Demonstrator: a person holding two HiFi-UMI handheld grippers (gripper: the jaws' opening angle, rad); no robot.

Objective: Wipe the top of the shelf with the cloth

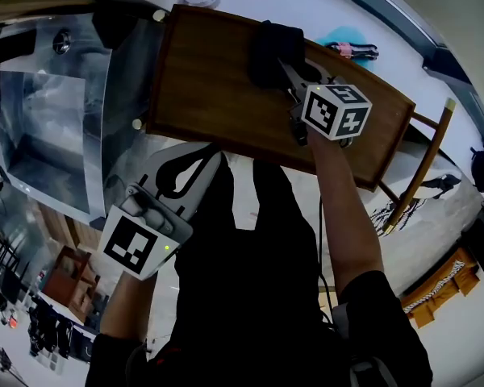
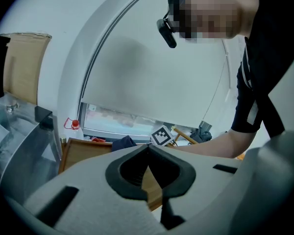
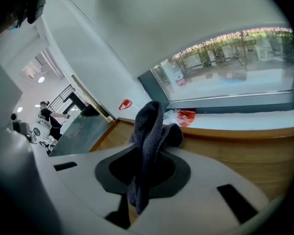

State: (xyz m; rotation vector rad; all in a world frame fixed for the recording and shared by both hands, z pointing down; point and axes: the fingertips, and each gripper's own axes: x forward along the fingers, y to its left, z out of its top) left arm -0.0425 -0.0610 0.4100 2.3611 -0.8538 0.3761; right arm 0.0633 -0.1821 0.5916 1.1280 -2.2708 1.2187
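Left gripper (image 1: pixel 212 158) near me, jaws pressed together, empty; my right gripper (image 3: pixel 146 156) pinches soft, light cloth (image 3: pixel 150 126) mid-bunch on shelf (image 1: pixel 210 87).

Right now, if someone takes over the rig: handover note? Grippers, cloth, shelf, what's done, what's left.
Right gripper: shut on the dark cloth, which sits bunched on the wooden shelf top near its far edge.
Left gripper: shut and empty, held off the shelf's near edge, close to the body.
Done: the cloth is gripped and on the wood. The pictures do not show how much has been wiped.
Left: probably treat the whole top as unwiped and sweep it end to end.
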